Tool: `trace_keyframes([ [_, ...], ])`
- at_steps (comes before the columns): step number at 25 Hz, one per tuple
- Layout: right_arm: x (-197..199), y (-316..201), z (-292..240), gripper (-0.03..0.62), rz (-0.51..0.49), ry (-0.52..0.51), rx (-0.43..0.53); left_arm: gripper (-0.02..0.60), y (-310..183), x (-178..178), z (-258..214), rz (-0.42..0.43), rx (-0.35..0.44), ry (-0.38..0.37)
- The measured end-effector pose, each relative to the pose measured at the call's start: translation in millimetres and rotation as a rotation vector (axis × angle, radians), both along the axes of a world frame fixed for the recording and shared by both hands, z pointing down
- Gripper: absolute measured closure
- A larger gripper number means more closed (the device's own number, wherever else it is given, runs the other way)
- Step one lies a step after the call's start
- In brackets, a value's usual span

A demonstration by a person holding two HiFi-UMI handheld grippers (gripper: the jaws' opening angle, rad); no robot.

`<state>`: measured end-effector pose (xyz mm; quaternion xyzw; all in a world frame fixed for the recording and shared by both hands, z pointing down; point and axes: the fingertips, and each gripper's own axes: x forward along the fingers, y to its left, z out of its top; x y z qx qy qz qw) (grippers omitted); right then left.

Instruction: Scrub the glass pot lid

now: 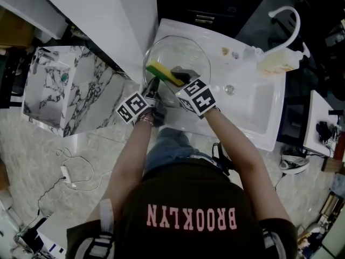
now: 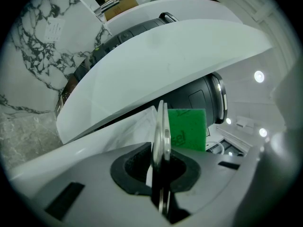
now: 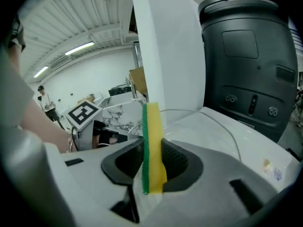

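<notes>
The glass pot lid [image 1: 175, 58] is round and clear and is held up over the left end of the white sink [image 1: 253, 112]. My left gripper [image 1: 152, 86] is shut on its near rim; in the left gripper view the metal rim [image 2: 161, 136] stands edge-on between the jaws of the left gripper [image 2: 161, 167]. My right gripper [image 1: 181, 77] is shut on a yellow and green sponge [image 1: 163, 73] that lies against the glass. In the right gripper view the sponge [image 3: 152, 141] stands upright in the right gripper [image 3: 152, 162], with the lid's rim [image 3: 227, 129] curving behind it.
The sink has a drain [image 1: 230, 89], a white curved faucet [image 1: 288, 15] and a soap bottle [image 1: 276, 62] at the far right. A marble-patterned cabinet [image 1: 70, 90] stands to the left. Cables [image 1: 67, 171] lie on the floor. A black appliance [image 3: 246, 56] stands behind the sink.
</notes>
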<state>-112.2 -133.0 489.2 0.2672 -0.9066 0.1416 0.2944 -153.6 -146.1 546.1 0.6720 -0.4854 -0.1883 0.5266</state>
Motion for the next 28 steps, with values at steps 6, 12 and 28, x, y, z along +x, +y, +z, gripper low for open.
trace_keyframes([
  [6, -1, -8, 10, 0.496, 0.009, 0.013, 0.012, 0.568, -1, 0, 1, -0.004, -0.013, -0.01],
  [12, 18, -30, 19, 0.496, 0.103, 0.042, -0.01, 0.568, 0, 0, 2, -0.007, -0.016, -0.009],
  [28, 69, -73, 33, 0.497, 0.258, -0.03, -0.103, 0.568, -1, 0, 1, -0.012, -0.015, -0.01],
])
